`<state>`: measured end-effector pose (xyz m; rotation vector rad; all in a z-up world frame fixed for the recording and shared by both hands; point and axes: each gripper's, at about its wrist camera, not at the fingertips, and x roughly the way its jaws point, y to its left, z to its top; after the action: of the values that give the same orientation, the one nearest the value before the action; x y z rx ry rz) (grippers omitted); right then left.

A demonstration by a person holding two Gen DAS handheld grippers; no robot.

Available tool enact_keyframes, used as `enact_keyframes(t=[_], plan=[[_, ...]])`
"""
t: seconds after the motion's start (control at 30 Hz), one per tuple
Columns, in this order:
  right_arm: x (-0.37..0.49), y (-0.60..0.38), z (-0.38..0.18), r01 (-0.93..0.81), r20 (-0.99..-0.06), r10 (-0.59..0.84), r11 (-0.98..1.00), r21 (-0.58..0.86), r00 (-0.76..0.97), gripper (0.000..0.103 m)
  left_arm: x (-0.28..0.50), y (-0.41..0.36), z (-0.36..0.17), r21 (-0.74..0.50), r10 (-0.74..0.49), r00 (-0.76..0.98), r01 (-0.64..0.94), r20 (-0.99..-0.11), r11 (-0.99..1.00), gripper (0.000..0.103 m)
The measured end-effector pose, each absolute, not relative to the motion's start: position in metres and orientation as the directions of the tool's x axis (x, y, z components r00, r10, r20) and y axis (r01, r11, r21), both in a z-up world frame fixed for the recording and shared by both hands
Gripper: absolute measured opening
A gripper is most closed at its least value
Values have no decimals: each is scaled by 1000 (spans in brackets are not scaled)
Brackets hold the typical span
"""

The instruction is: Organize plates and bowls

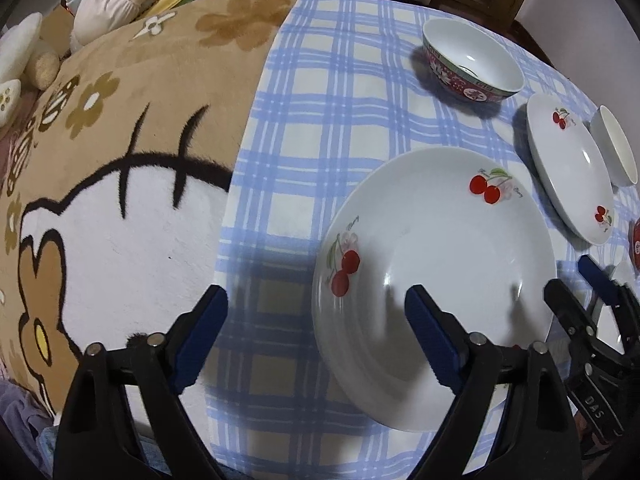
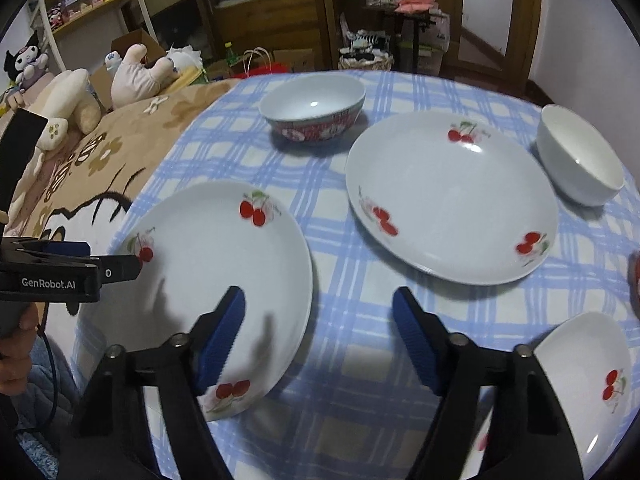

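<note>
A white cherry-print plate [image 1: 436, 280] [image 2: 216, 280] lies on the blue plaid cloth, under both grippers. My left gripper [image 1: 316, 332] is open, its right finger over the plate's near rim. My right gripper [image 2: 318, 338] is open, its left finger over the same plate; it also shows at the right edge of the left wrist view [image 1: 580, 292]. A second cherry plate [image 2: 448, 200] [image 1: 568, 168] lies further back. A red-patterned bowl [image 2: 314, 110] [image 1: 472, 60] and a plain white bowl [image 2: 580, 156] [image 1: 614, 146] stand behind. A third cherry dish [image 2: 584, 384] is at the near right.
The blue plaid cloth [image 1: 320, 128] covers the table's right part; a tan cartoon blanket [image 1: 120, 160] covers the left. Plush toys [image 2: 136, 72] lie beyond the blanket. Shelves, boxes and a basket stand behind the table. A red object [image 2: 636, 276] shows at the right edge.
</note>
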<state>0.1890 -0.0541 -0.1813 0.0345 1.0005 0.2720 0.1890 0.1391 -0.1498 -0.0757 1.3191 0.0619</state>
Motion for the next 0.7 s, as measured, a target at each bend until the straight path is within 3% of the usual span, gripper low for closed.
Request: enact_keyframes(t=[0.07, 0.13, 0.27, 0.37, 0.43, 0.7], plan=[[189, -53, -184, -210, -829, 250, 964, 164, 500, 66, 189, 142, -154, -48, -22, 223, -108, -974, 993, 62], [188, -53, -186, -214, -829, 257, 962, 170, 496, 65, 190, 145, -162, -81, -55, 193, -126, -980, 989, 47], [190, -49, -192, -223, -846, 267, 958, 181, 461, 35, 190, 149, -166, -116, -88, 186, -142, -979, 983, 34], [192, -48, -198, -221, -858, 280, 954, 200, 431, 32, 189, 151, -169, -138, -110, 183, -149, -977, 979, 24], [192, -47, -201, -217, -861, 286, 953, 211, 420, 30, 188, 147, -168, -132, -107, 192, -120, -975, 984, 20], [196, -42, -207, -201, -874, 296, 951, 234, 385, 30, 186, 136, -169, -68, -53, 217, -61, -975, 996, 25]])
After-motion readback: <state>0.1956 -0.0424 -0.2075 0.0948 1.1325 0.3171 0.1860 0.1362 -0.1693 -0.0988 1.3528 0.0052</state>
